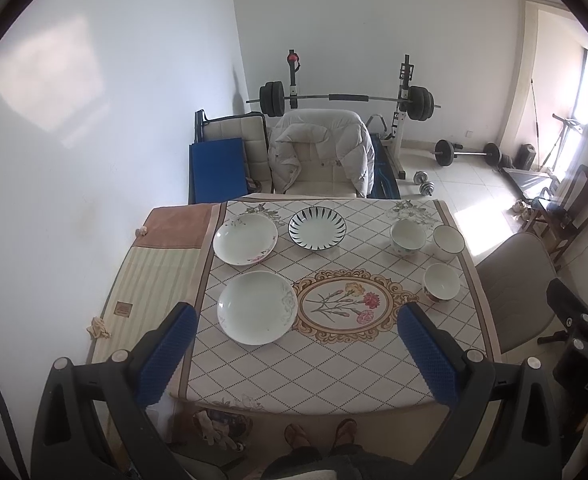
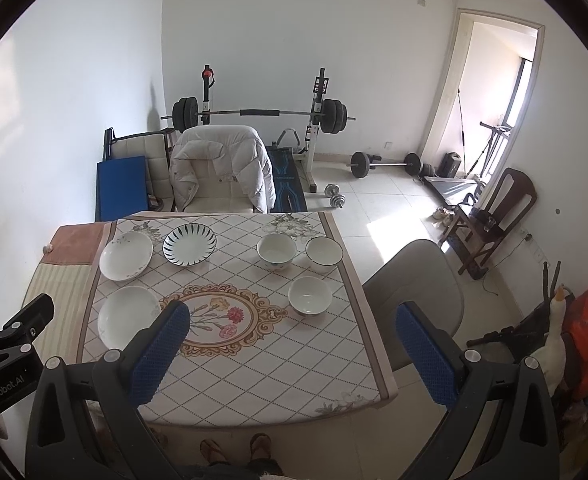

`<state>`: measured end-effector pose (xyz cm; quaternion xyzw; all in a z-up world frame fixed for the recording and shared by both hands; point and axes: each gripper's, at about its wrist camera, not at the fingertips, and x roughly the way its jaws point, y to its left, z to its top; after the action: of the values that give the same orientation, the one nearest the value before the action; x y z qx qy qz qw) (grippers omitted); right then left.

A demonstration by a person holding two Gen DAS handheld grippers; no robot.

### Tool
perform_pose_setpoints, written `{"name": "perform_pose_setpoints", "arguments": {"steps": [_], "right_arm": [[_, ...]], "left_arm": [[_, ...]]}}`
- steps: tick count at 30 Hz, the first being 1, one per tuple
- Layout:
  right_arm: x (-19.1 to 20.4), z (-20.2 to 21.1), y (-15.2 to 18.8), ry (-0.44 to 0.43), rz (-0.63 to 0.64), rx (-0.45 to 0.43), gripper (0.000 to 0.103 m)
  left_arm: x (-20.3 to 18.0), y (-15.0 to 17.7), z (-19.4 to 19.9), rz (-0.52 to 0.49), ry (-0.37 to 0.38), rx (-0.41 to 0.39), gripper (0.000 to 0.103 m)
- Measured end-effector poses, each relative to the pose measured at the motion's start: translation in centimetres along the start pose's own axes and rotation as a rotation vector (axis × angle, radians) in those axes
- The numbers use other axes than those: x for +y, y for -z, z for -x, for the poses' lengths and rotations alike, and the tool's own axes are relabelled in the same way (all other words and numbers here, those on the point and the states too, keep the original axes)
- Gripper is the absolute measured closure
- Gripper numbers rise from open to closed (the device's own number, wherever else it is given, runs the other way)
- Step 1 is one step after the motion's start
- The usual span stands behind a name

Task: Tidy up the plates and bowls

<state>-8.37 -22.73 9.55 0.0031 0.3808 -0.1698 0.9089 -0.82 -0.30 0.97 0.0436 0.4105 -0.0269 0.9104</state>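
Both grippers hang wide and empty above the desk (image 1: 334, 380). Left gripper (image 1: 294, 356): approach the nearest plate (image 1: 257, 307), lower centre-left, rim-on — stack plates left, bowls (image 2: 309, 295) right.

2 hand-held grippers (image 1: 296, 350) (image 2: 294, 350), jaws apart

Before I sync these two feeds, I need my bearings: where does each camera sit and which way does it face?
Left wrist: on the left tool, raised above the table's near edge, looking down across the plates; its blue fingers, sandalled feet and the right tool's body show.
Right wrist: on the right tool, further right, same facing; its fingers, feet and the left tool's body show.
Shared: striped plate, three bowls, barbell rack.
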Motion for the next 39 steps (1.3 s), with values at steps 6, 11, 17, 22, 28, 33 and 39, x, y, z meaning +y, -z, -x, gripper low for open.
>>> {"name": "perform_pose_setpoints", "arguments": {"steps": [6, 11, 17, 22, 28, 33, 39], "right_arm": [[0.1, 0.2, 0.2, -0.002, -0.002, -0.002, 0.0], [0.1, 0.3, 0.5, -0.001, -0.002, -0.001, 0.0], [-0.3, 0.3, 0.7, 0.0, -0.007, 0.009, 0.0], [-0.7, 0.5, 0.8, 0.003, -0.009, 0.002, 0.0], [-0.7, 0.0, 0.6, -0.002, -0.008, 0.002, 0.0], [-0.8, 0.0, 0.6, -0.004, -0.01, -0.005, 0.0], [-0.6, -0.2, 0.4, -0.015, -0.008, -0.01, 0.0]], "left_arm": [[0.2, 0.1, 0.2, 0.001, 0.002, -0.002, 0.0], [0.3, 0.2, 0.2, -0.001, 0.006, -0.001, 0.0], [0.4, 0.1, 0.3, 0.004, 0.005, -0.007, 0.0], [0.2, -0.1, 0.5, -0.002, 0.008, -0.012, 0.0], [0.0, -0.4, 0.7, -0.006, 0.006, -0.017, 0.0], [-0.2, -0.5, 0.8, -0.006, -0.003, -0.023, 0.0], [0.0, -0.5, 0.5, -0.004, -0.013, -0.024, 0.0]]}}
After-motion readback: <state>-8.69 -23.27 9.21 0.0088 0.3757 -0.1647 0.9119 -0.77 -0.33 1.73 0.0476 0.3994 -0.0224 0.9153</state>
